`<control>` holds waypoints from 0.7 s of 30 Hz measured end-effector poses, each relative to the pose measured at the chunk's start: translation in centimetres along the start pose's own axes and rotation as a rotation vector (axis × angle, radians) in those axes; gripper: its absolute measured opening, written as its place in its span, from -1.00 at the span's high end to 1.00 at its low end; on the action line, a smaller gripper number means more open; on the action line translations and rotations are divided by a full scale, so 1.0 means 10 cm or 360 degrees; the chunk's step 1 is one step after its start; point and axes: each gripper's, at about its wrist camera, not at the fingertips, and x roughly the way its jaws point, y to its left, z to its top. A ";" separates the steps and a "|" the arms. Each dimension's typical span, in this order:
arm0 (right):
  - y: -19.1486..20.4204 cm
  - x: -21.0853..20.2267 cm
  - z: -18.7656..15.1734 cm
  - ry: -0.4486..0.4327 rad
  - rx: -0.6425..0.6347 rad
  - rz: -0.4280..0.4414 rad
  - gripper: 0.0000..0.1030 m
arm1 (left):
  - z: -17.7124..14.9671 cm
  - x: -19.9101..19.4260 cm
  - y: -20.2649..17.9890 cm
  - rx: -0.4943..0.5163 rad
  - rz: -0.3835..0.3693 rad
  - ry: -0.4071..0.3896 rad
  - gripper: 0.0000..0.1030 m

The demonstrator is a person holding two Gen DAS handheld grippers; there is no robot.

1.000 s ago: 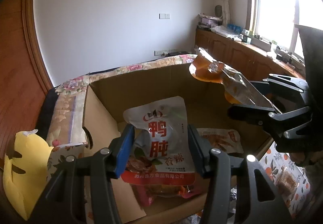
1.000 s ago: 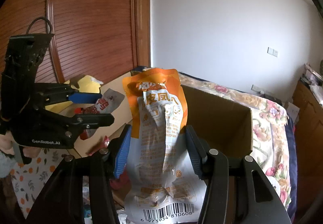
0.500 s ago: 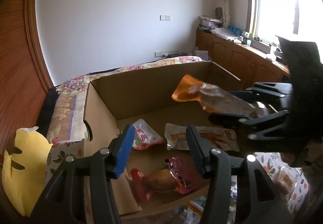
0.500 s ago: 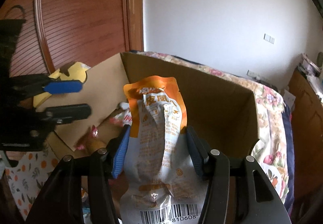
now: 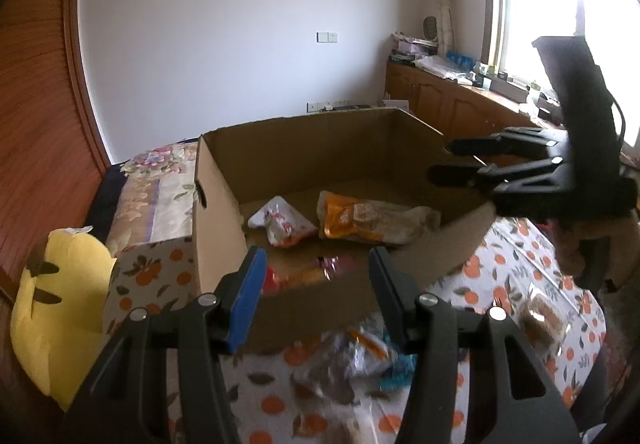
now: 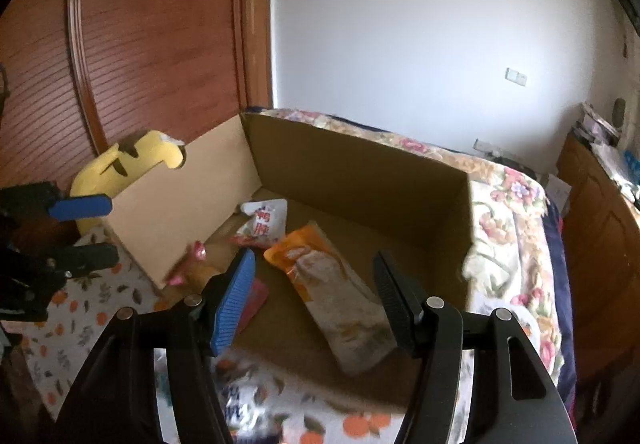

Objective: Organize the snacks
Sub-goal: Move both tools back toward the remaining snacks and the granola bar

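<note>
Spread and empty, the jaws of our left gripper [image 5: 316, 284] hover at the near wall of the box [image 5: 304, 160], while those of our right gripper [image 6: 316, 288] are opening above the box with nothing pinched between them. Inside the box we see the orange pack [image 6: 332, 284] lying flat on the floor, the white pack [image 6: 262, 222] beside it toward the far-left corner, and a pink pack [image 6: 192, 264] against the left wall. Outside the near wall, more snacks [image 5: 360, 360] lie blurred on the cloth [image 5: 500, 284].

Both pouches [image 5: 372, 222] now in box [image 5: 320, 148].
</note>
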 end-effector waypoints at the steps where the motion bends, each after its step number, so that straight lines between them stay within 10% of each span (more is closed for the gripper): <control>1: 0.00 -0.08 -0.03 -0.0007 0.0016 -0.0001 -0.22 | -0.04 -0.05 -0.02 -0.0003 -0.0005 0.0000 -0.04; 21: -0.13 -1.04 -1.23 -0.0004 0.0279 -0.0133 -0.44 | -0.81 -0.39 -0.32 -0.0053 -0.0029 0.0092 -0.05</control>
